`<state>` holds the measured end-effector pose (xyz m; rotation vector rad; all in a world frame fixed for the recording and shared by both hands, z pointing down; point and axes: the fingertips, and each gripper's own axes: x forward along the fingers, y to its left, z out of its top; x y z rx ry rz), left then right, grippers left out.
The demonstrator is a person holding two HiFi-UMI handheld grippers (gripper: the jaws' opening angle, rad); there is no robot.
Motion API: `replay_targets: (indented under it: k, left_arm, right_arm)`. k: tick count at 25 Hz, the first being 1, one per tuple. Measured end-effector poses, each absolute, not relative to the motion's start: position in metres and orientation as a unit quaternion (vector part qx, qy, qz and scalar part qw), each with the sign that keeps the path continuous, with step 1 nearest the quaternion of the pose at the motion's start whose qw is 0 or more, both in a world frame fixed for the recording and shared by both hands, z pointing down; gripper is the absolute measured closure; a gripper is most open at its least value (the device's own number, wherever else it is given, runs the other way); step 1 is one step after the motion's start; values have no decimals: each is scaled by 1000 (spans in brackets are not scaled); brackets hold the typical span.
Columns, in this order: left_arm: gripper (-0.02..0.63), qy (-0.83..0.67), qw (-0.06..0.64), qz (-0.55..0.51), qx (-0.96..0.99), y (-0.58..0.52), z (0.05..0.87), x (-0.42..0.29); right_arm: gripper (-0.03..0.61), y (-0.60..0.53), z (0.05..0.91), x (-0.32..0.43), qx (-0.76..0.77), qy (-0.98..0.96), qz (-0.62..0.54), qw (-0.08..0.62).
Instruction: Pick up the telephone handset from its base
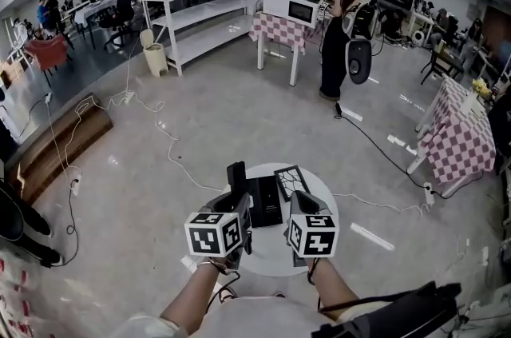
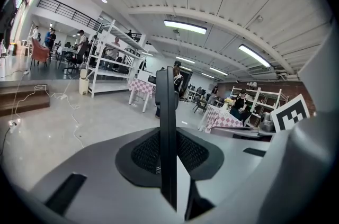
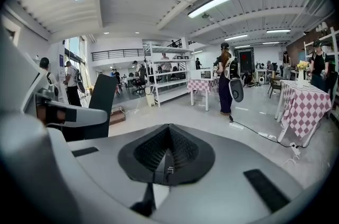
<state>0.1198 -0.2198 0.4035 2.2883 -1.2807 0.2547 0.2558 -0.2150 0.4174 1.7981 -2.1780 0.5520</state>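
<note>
The black telephone handset (image 1: 236, 177) stands upright, clear of its black base (image 1: 265, 202), which lies on the round white table (image 1: 323, 192). My left gripper (image 1: 238, 199) is shut on the handset's lower part. In the left gripper view the handset (image 2: 167, 122) shows edge-on as a narrow black bar clamped between the pads. My right gripper (image 1: 298, 202) hovers over the table to the right of the base, jaws together with nothing between them (image 3: 167, 157). From the right gripper view the held handset (image 3: 99, 104) rises at the left.
A black keypad-like panel (image 1: 291, 180) lies on the table behind the base. Cables (image 1: 172, 145) run over the grey floor. A person in black (image 1: 338, 33) stands at a checked table with a microwave (image 1: 291, 9). White shelves (image 1: 200, 1) stand far left, another checked table (image 1: 459, 137) at the right.
</note>
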Motion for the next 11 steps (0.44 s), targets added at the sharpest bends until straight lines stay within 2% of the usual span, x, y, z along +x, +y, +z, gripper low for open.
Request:
replay_targets:
  k: [11]
  left_arm:
    - [528, -472, 247, 92, 842, -227, 402, 120]
  right_arm:
    - [556, -222, 412, 258, 623, -750, 181, 128]
